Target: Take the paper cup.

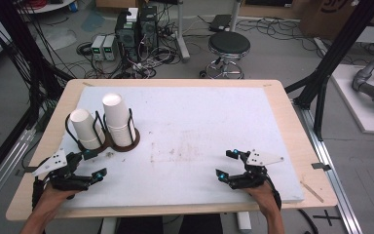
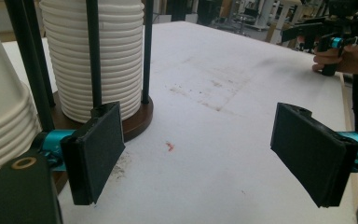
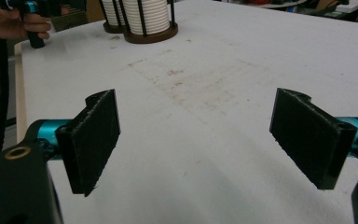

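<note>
Two stacks of white paper cups stand upside down in a dark brown wire-caged holder (image 1: 126, 144) at the table's left: a shorter stack (image 1: 86, 127) and a taller stack (image 1: 117, 118). My left gripper (image 1: 93, 165) hovers just in front of the holder, jaws wide apart with nothing between them. In the left gripper view the taller stack (image 2: 105, 56) rises close behind the left pad (image 2: 95, 151). My right gripper (image 1: 227, 164) is held low near the front right, open and empty. In the right gripper view the holder (image 3: 150, 33) sits far off.
A white board (image 1: 195, 131) covers the wooden table (image 1: 292, 122), stained near its middle. A small red speck (image 2: 169, 146) lies on the board by the left gripper. Beyond the table stand a stool (image 1: 229, 46), computer boxes and cables on the floor.
</note>
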